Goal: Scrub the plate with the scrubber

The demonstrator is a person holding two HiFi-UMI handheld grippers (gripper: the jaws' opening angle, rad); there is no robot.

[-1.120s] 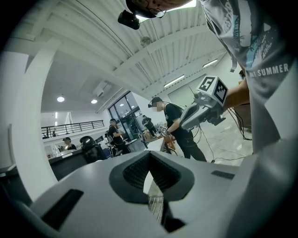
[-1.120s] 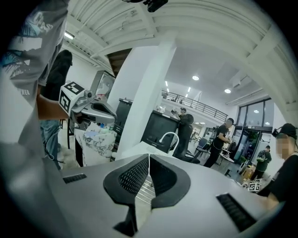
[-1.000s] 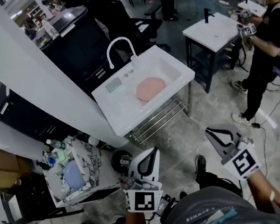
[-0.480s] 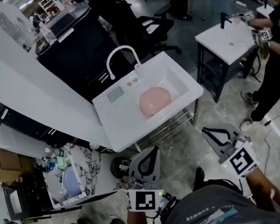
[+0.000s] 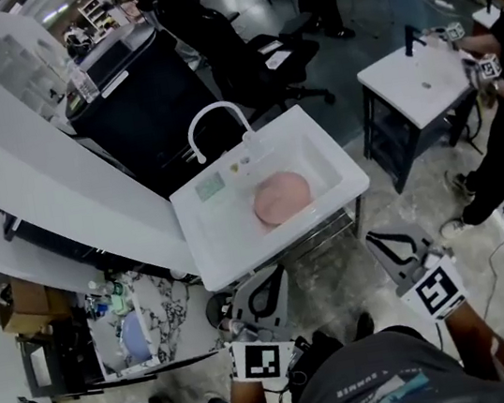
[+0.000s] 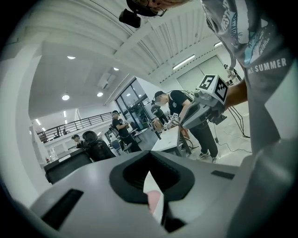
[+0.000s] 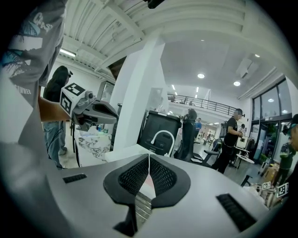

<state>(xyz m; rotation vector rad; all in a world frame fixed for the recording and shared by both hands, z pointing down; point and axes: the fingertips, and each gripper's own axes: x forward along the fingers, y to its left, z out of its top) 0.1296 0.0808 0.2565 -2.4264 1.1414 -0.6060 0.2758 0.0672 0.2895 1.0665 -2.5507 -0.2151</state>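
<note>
The head camera sits high up and looks forward and steeply down. It sees the floor (image 5: pixel 338 267) and the white sink (image 5: pixel 225 238) near the middle, a little way off. The left gripper (image 5: pixel 270 283) and the right gripper (image 5: pixel 379 242) show close by at the bottom edge.

Each gripper camera rides low on its own gripper. It looks almost level along the two jaws, which fill the bottom of its picture. Both face the sink. The left one sees the right gripper on its right side. The right one sees the left gripper on its left side and the tap (image 7: pixel 163 132) ahead. All three share the sink.
</note>
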